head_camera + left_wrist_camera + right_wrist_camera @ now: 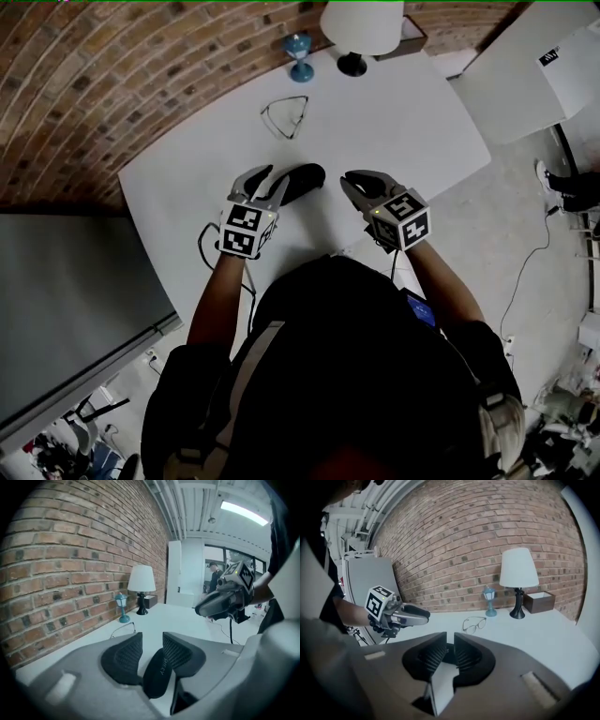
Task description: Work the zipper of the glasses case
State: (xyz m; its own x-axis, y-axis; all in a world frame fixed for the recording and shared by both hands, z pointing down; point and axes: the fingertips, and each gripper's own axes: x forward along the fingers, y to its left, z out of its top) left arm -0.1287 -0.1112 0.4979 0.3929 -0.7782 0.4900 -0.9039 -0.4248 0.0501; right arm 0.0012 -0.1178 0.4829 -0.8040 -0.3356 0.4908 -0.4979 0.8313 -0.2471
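The left gripper, at centre left, is clamped on one end of the black glasses case. Its own view shows the case's rounded end wedged between the pads, which the head view cannot show. The right gripper, at centre right, has its jaws a thin slit apart. A dark shape shows in that slit in its own view, too unclear to name. From above, the case stops just short of it. The zipper cannot be made out in any view. Further up the white table lie one pair of glasses, one blue lantern, one lamp cut by the top edge, and one box.
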